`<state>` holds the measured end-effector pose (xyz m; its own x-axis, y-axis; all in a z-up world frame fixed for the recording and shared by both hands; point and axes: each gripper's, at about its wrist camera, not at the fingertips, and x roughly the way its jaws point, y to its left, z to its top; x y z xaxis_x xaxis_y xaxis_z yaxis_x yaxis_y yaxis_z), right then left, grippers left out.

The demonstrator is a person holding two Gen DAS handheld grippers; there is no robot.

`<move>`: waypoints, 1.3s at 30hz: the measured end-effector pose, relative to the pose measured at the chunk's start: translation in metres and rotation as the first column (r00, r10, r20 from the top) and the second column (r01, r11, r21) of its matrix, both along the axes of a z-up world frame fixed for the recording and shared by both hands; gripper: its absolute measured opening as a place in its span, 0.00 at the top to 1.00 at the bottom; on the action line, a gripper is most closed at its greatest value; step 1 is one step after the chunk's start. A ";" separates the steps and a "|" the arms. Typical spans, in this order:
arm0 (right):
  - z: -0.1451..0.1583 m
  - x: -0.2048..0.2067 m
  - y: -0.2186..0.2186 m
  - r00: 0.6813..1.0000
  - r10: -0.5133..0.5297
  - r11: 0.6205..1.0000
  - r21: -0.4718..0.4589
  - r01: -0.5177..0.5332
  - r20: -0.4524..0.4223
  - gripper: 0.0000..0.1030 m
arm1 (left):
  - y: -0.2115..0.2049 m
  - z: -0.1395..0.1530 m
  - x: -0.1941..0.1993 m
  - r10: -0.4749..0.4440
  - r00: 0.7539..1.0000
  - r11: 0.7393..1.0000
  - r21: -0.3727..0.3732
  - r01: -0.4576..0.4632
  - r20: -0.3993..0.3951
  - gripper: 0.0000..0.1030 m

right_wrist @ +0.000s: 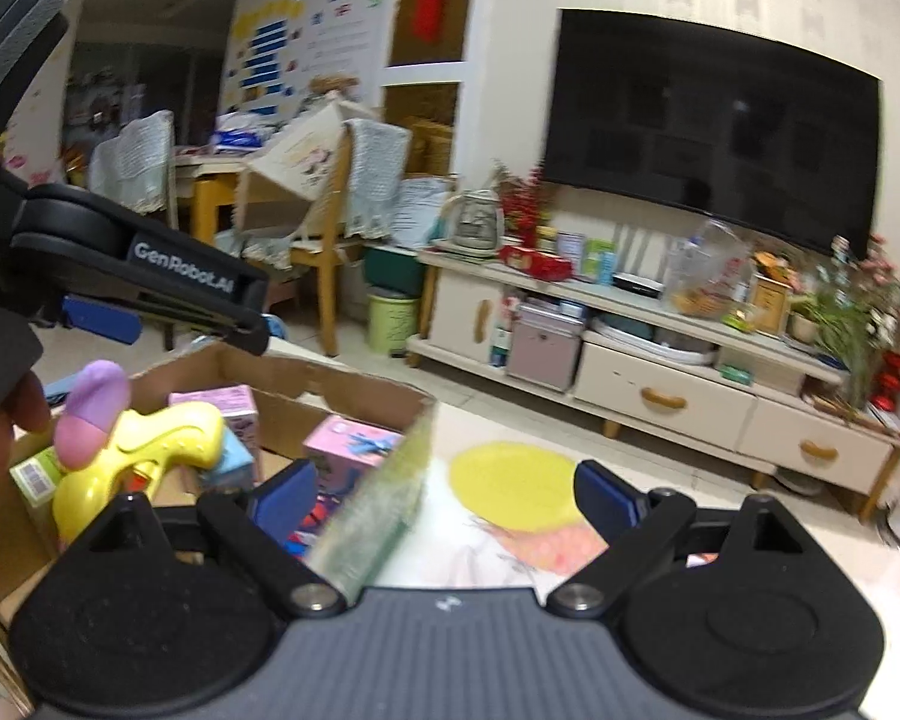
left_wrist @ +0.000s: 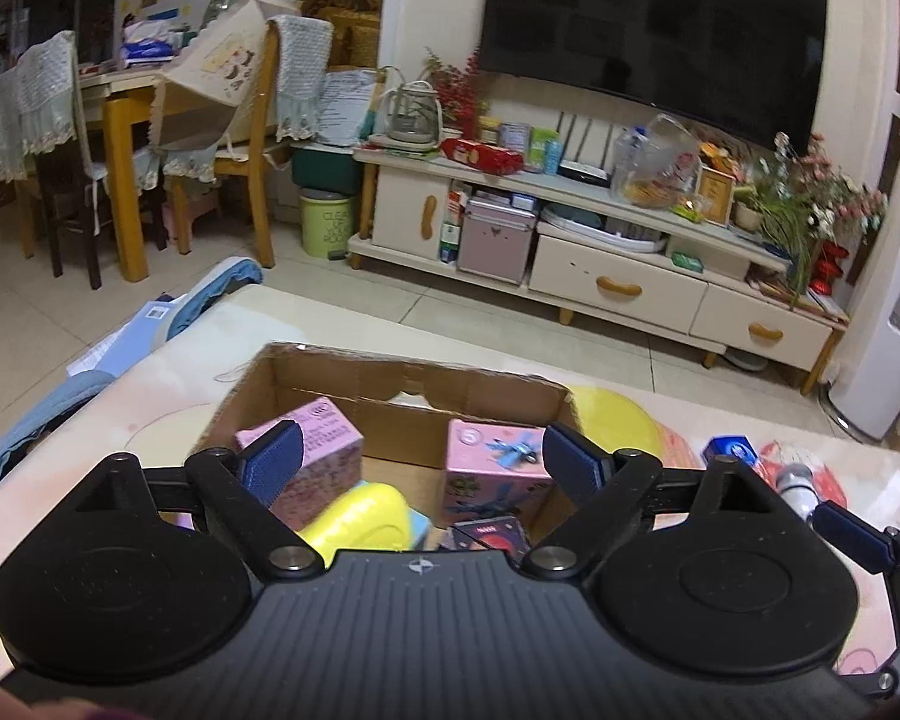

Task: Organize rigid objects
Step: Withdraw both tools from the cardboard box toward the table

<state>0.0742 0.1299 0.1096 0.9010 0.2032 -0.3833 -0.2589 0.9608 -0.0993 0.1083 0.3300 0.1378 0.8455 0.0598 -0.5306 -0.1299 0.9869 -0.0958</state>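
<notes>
My left gripper (left_wrist: 420,459) hangs open over an open cardboard box (left_wrist: 390,384) on the table, nothing between its fingers. Inside the box lie two pink cartons (left_wrist: 330,444) (left_wrist: 492,468), a yellow toy gun (left_wrist: 360,516) and a small dark box (left_wrist: 492,534). My right gripper (right_wrist: 447,498) is open at the box's right side. The blurred right wall of the box (right_wrist: 384,498) stands between its fingers, close to the left one, untouched. The yellow toy gun (right_wrist: 150,444) and the left gripper (right_wrist: 168,318) show at the left there.
A blue carton (left_wrist: 732,450) and a bottle on a red bag (left_wrist: 798,480) lie on the table right of the box. A yellow disc (right_wrist: 510,486) lies beyond the right gripper. A hand (right_wrist: 0,420) holds the left tool. A TV cabinet (left_wrist: 570,240) stands across the floor.
</notes>
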 end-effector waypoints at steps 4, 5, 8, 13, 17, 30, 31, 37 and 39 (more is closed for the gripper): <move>-0.008 -0.006 -0.013 0.999 -0.052 0.999 0.011 0.052 -0.007 0.10 | -0.004 -0.003 0.001 -0.036 0.999 0.999 0.022 0.036 -0.006 0.00; -0.011 -0.006 -0.017 0.998 -0.063 0.998 0.013 0.063 -0.011 0.10 | -0.006 -0.003 0.002 -0.043 0.999 0.999 0.029 0.043 -0.007 0.00; -0.019 -0.008 -0.030 0.995 -0.096 0.995 0.026 0.097 -0.026 0.10 | -0.009 -0.006 0.003 -0.061 0.998 0.997 0.043 0.061 -0.013 0.00; -0.032 -0.006 -0.051 0.985 -0.168 0.985 0.040 0.170 -0.043 0.10 | -0.012 -0.010 0.004 -0.086 0.996 0.994 0.062 0.087 -0.025 0.00; -0.044 -0.003 -0.070 0.973 -0.228 0.973 0.036 0.230 -0.042 0.10 | -0.016 -0.013 0.005 -0.102 0.994 0.991 0.080 0.104 -0.034 0.00; -0.082 0.050 -0.129 0.921 -0.378 0.922 0.052 0.383 -0.095 0.10 | -0.021 -0.018 -0.002 -0.167 0.984 0.975 0.140 0.173 -0.055 0.00; -0.083 0.056 -0.132 0.918 -0.383 0.919 0.058 0.389 -0.101 0.11 | -0.021 -0.018 -0.002 -0.172 0.984 0.973 0.146 0.178 -0.054 0.00; -0.087 0.084 -0.154 0.899 -0.412 0.897 0.108 0.428 -0.148 0.15 | -0.017 -0.020 -0.001 -0.186 0.981 0.969 0.157 0.193 -0.055 0.00; -0.087 0.089 -0.160 0.897 -0.412 0.892 0.129 0.433 -0.162 0.18 | -0.017 -0.020 -0.002 -0.186 0.981 0.969 0.154 0.192 -0.055 0.00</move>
